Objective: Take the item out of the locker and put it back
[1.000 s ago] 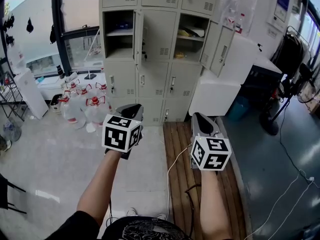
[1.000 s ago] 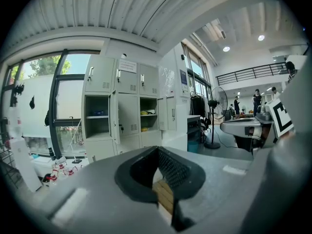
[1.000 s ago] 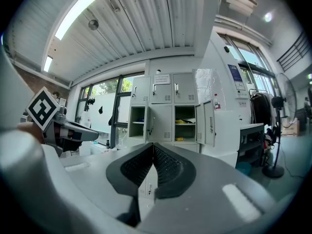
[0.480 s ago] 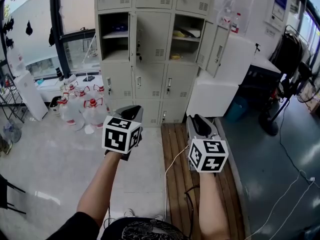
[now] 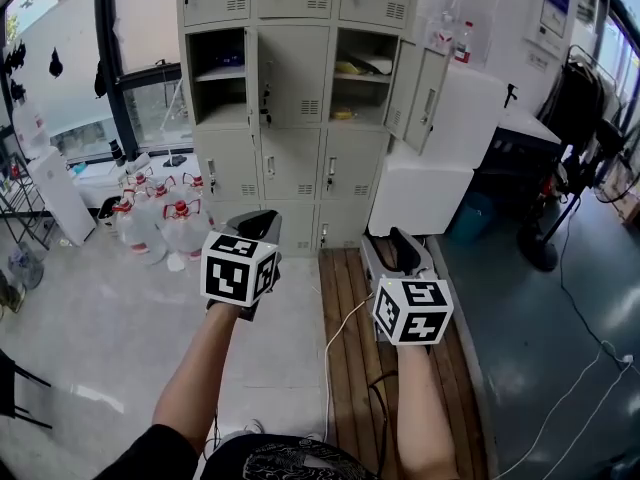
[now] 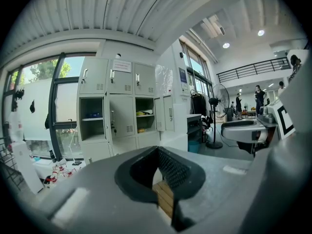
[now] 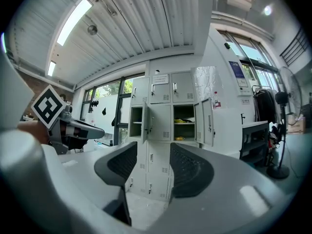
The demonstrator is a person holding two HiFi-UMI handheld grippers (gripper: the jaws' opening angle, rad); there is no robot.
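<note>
The grey locker bank (image 5: 300,98) stands ahead with two doors open. The left open compartment holds a blue item (image 5: 230,58); the right one holds a yellow item (image 5: 348,67) on its shelf and a smaller one (image 5: 343,113) below. My left gripper (image 5: 258,224) is held out at waist height, far short of the lockers, shut and empty, its pads meeting at the tips (image 6: 157,150). My right gripper (image 5: 392,246) hovers beside it over the wooden strip, open with a clear gap between its pads (image 7: 153,151) and nothing in it.
Several water jugs with red caps (image 5: 165,218) stand on the floor to the lockers' left. A wooden floor strip (image 5: 385,358) with a white cable (image 5: 335,343) runs toward the lockers. A white cabinet (image 5: 430,193), a blue bin (image 5: 478,218) and a fan base (image 5: 545,253) are on the right.
The lockers have slid left and slightly up in the head view. The right gripper drifted a little left and down; the left gripper barely moved. Both jaws are unchanged.
</note>
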